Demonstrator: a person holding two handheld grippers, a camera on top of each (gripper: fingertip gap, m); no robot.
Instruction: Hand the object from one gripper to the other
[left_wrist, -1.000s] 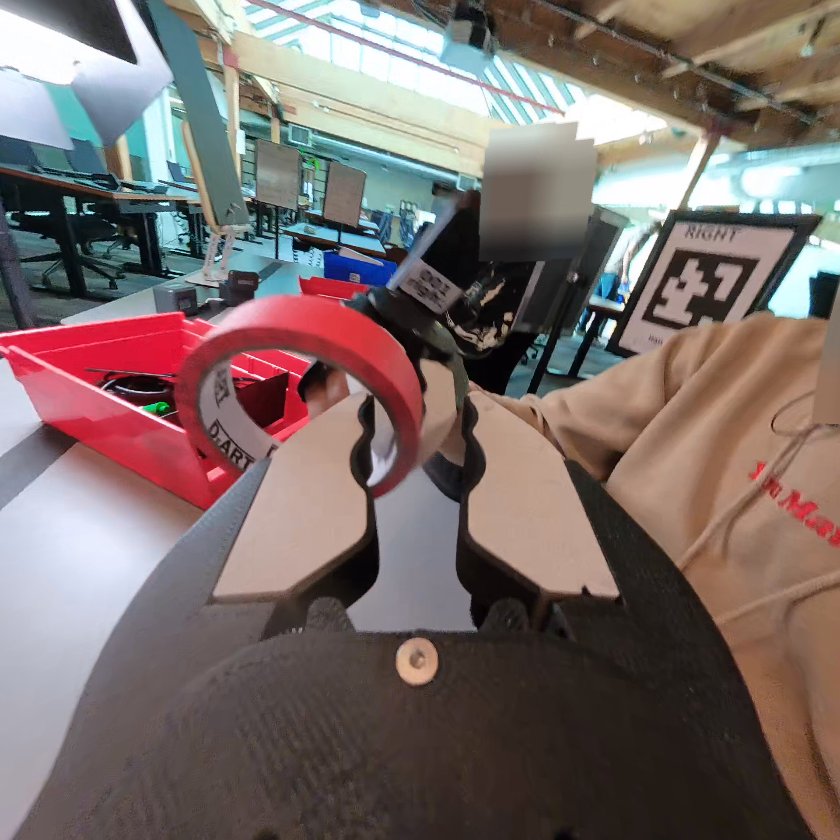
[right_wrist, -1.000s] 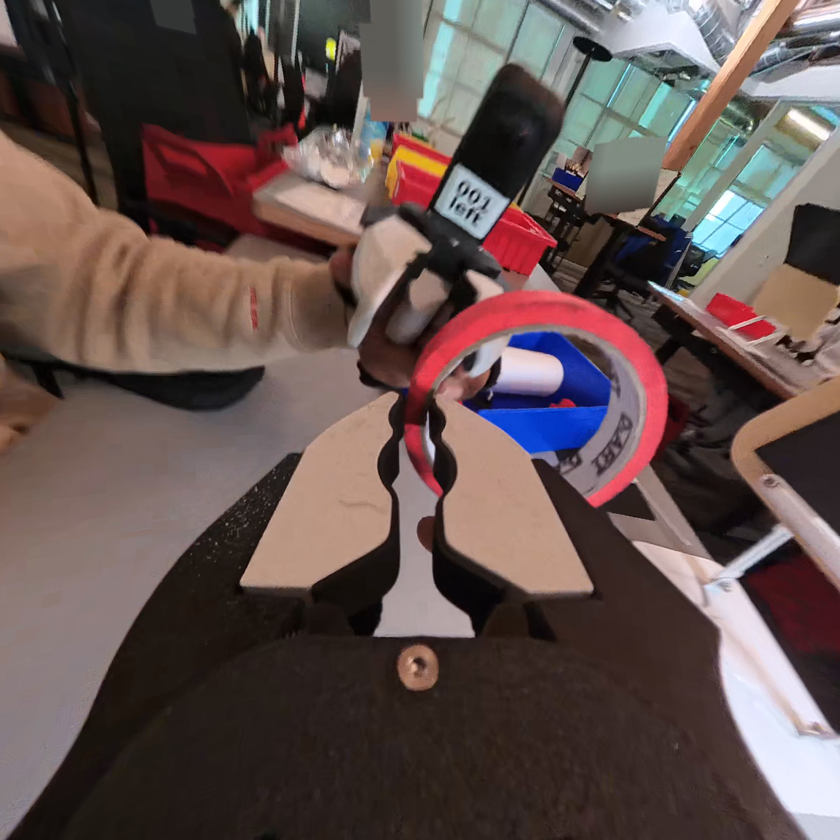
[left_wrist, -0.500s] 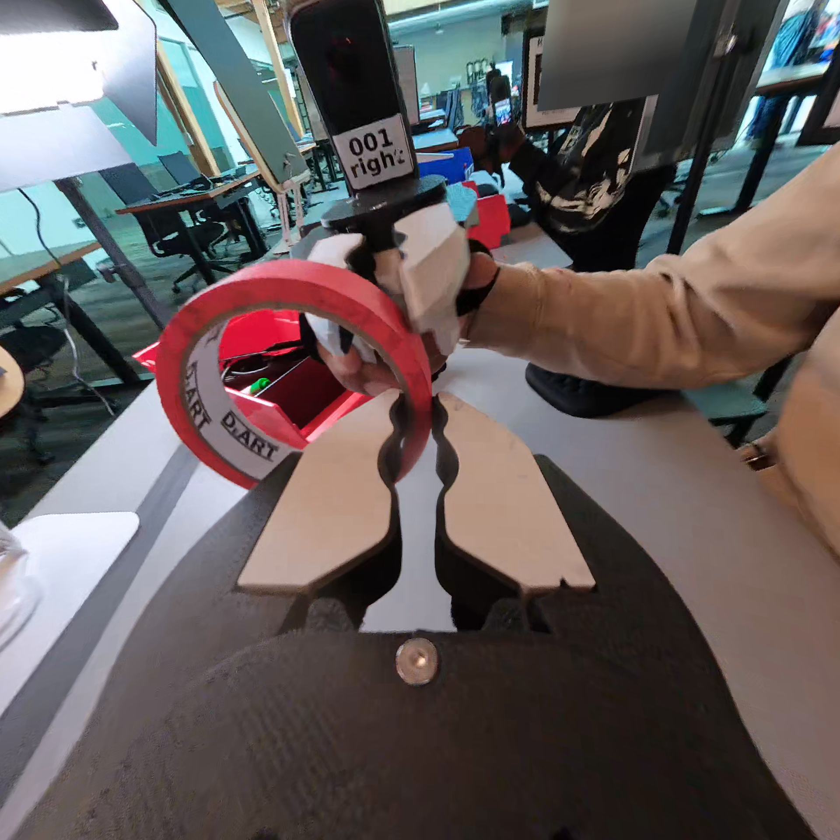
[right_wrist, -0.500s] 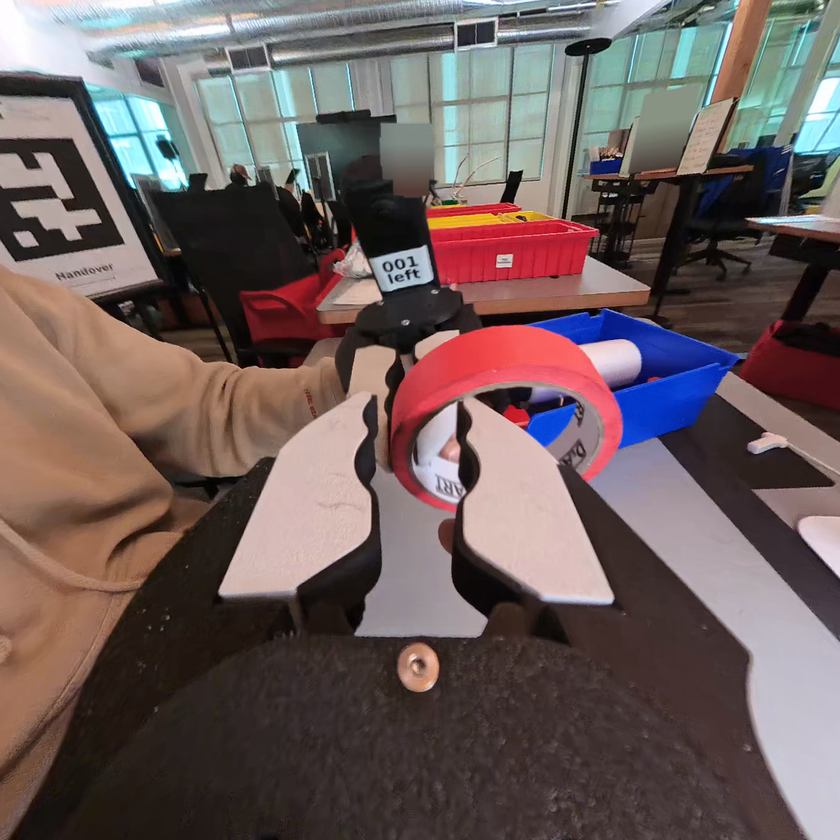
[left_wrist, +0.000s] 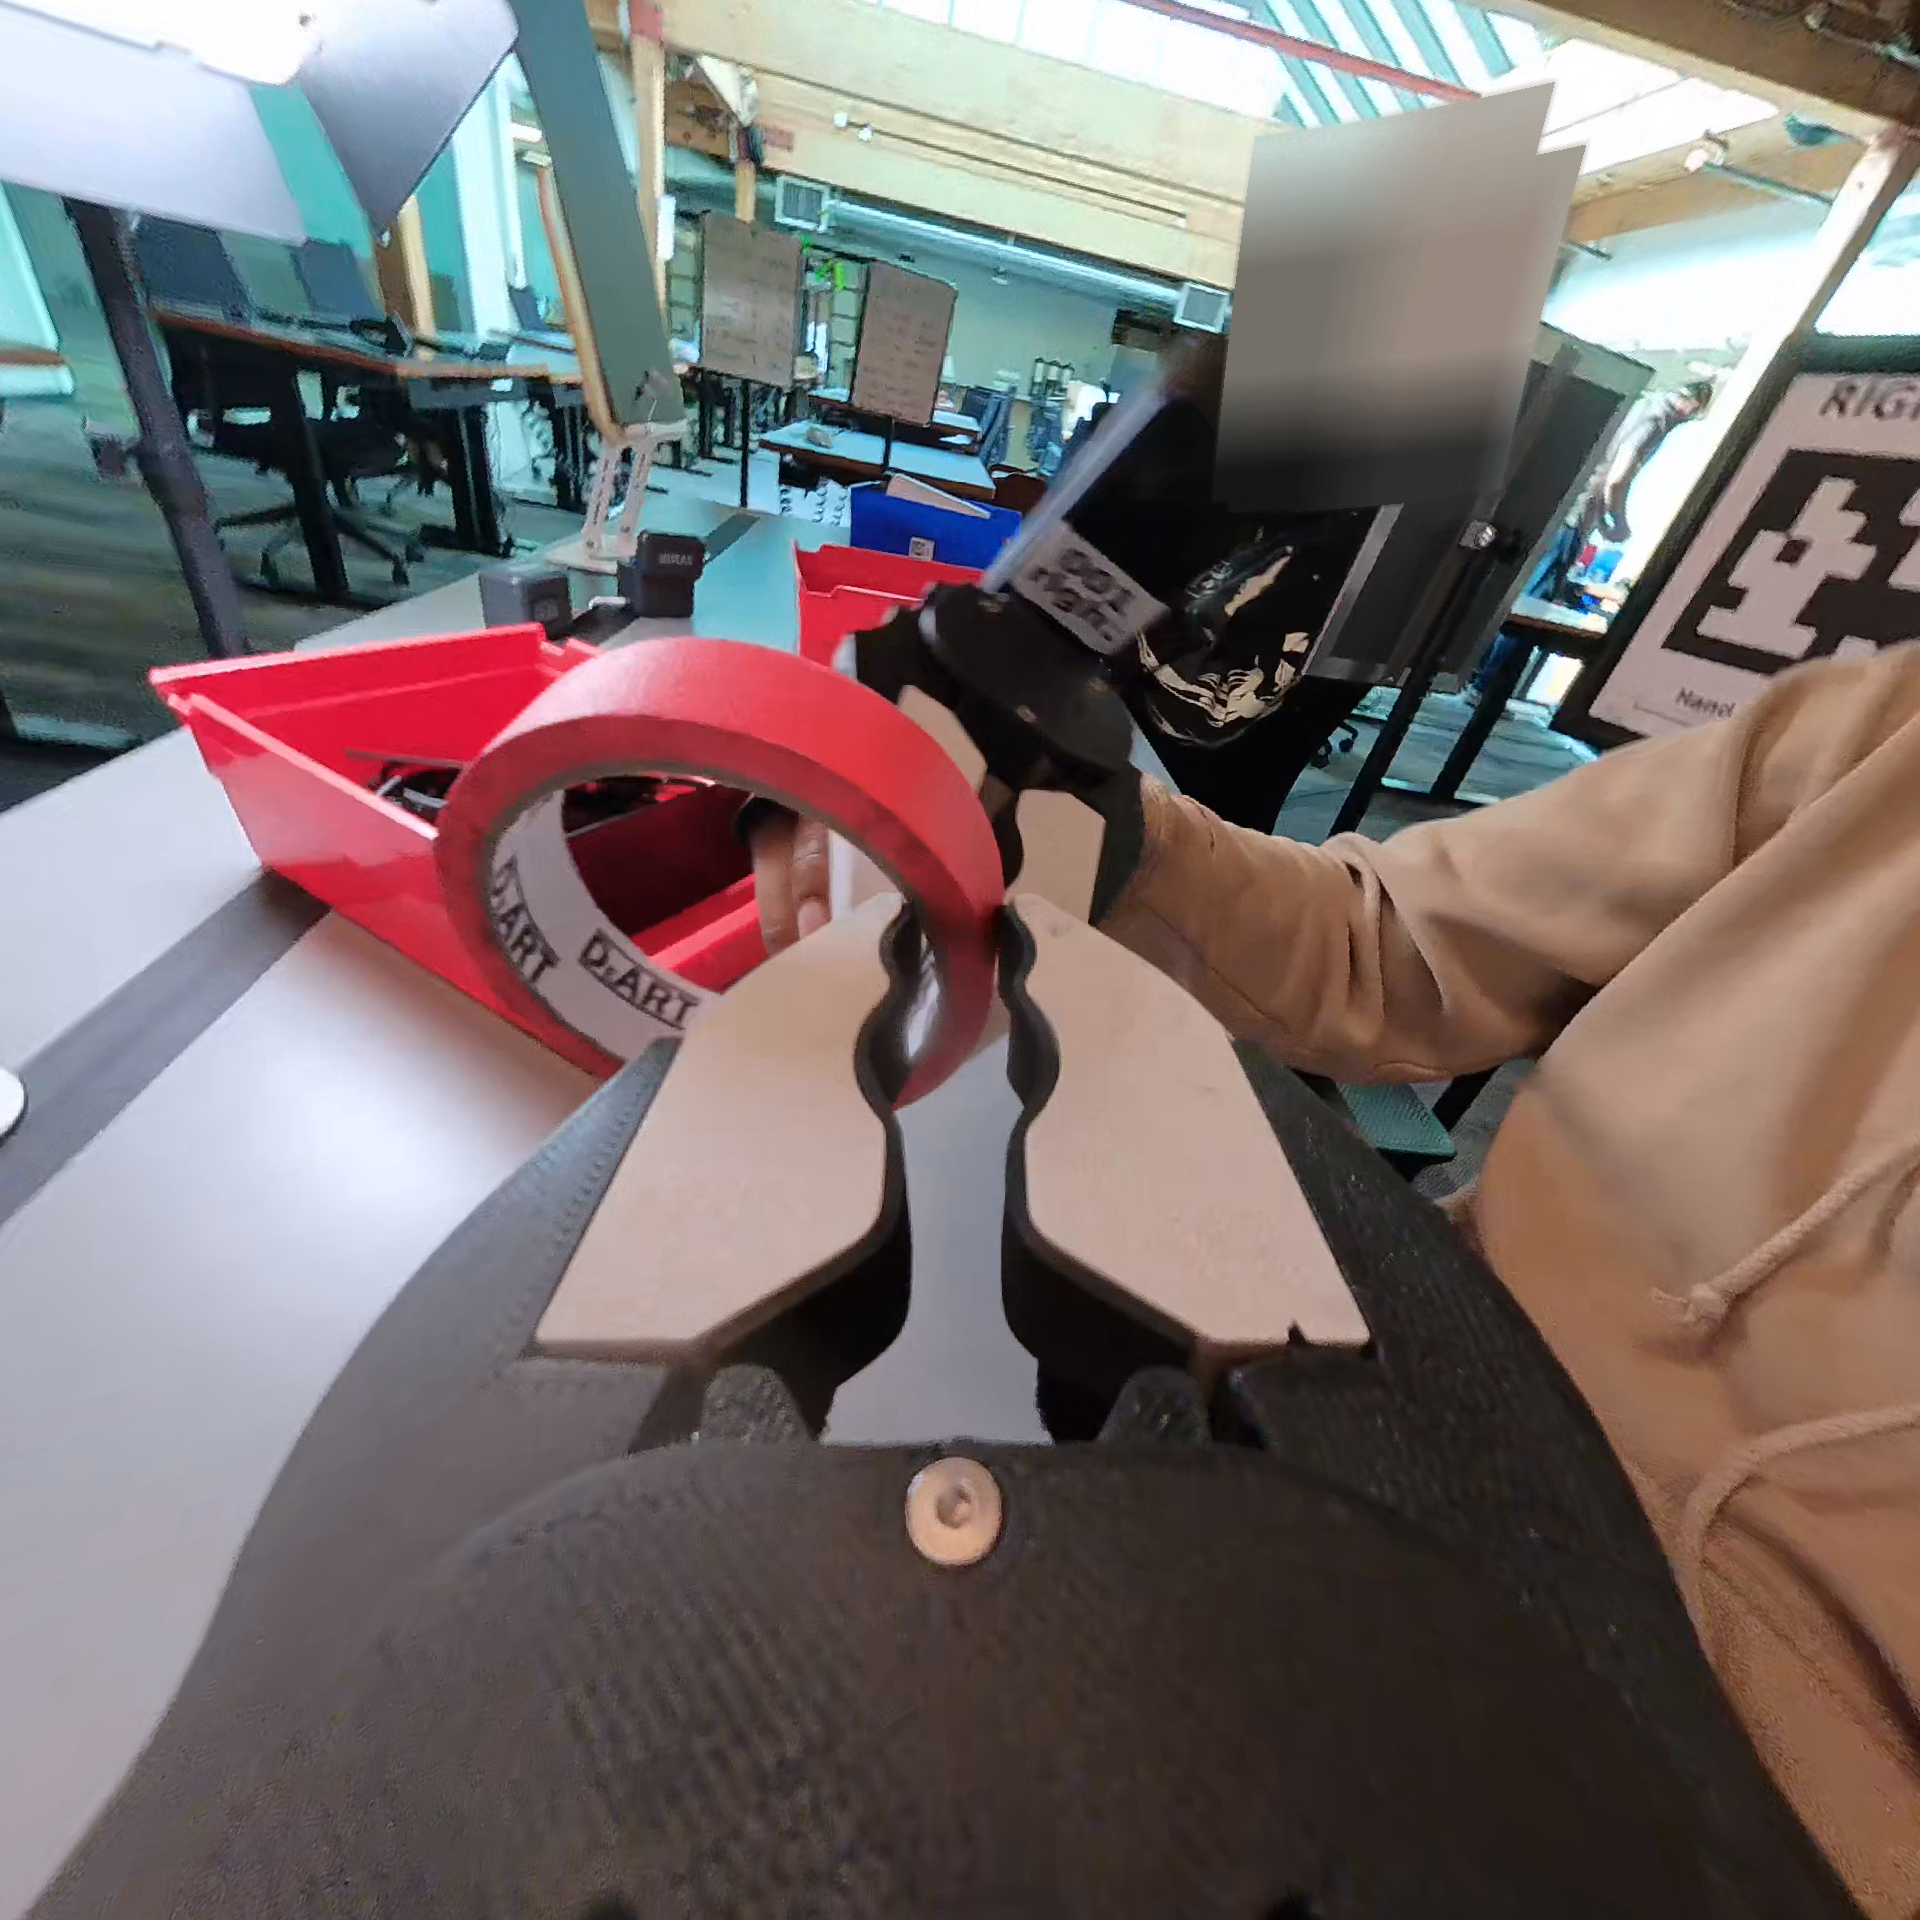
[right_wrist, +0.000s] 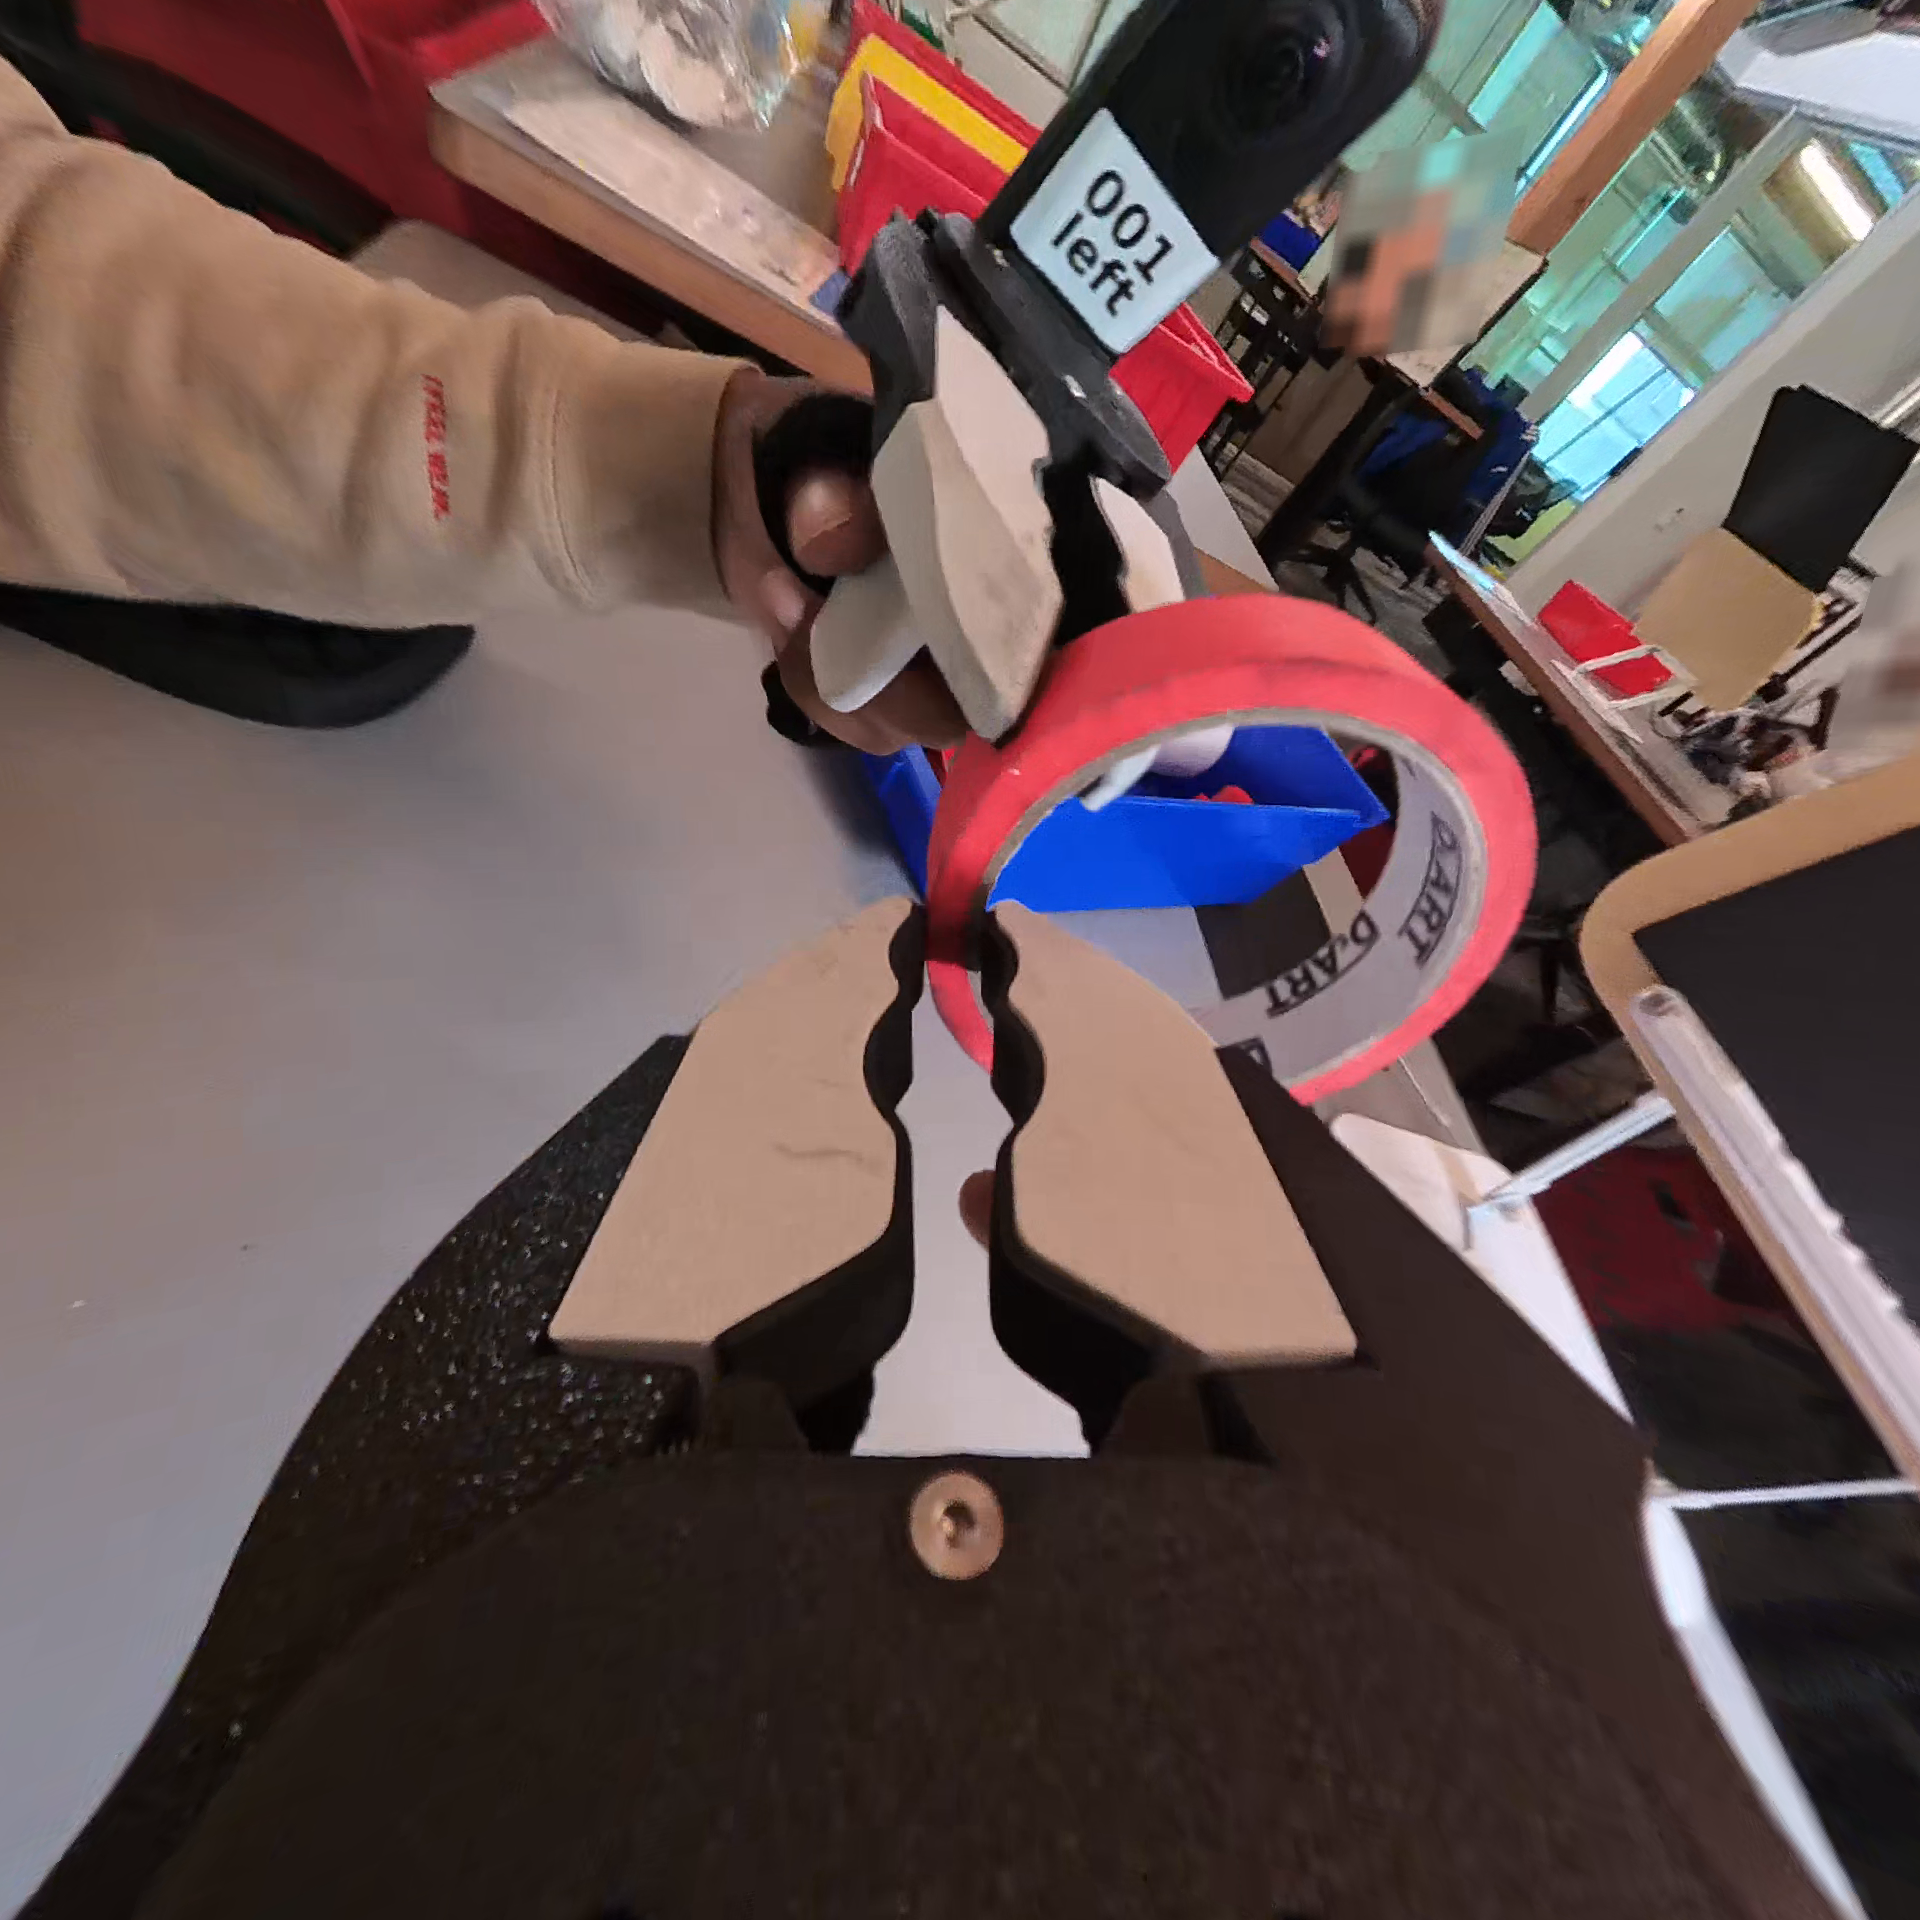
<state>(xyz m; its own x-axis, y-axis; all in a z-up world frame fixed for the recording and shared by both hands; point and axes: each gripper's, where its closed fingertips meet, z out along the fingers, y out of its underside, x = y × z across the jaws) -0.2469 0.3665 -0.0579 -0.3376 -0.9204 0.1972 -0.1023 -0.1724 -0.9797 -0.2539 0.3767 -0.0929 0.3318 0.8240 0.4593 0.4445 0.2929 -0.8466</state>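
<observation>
The handover was at its middle step. The red roll of masking tape with a grey printed core (left_wrist: 727, 717) hung in the air above the grey table top (left_wrist: 260, 1195), held by both tools at once.

The left gripper (left_wrist: 951, 925) had its jaws drawn nearly together, with the wall of the roll caught between them, one finger inside the ring and one outside. The right gripper (right_wrist: 951, 920) was closed just as narrowly on another part of the same wall. I judged both grips firm, though the left one's gap looked a shade looser.

To my mind the next move called for one gripper to let go while the other kept its pinch, then to back straight off the rim without dragging it. I could not tell which was the giver.

A red plastic bin (left_wrist: 312, 748) stood on the table just behind the roll, and a blue plastic bin (right_wrist: 1174, 842) showed through the ring from the other side. The beige sleeves (left_wrist: 1403, 935) were close by. Nothing lay between the two tools.
</observation>
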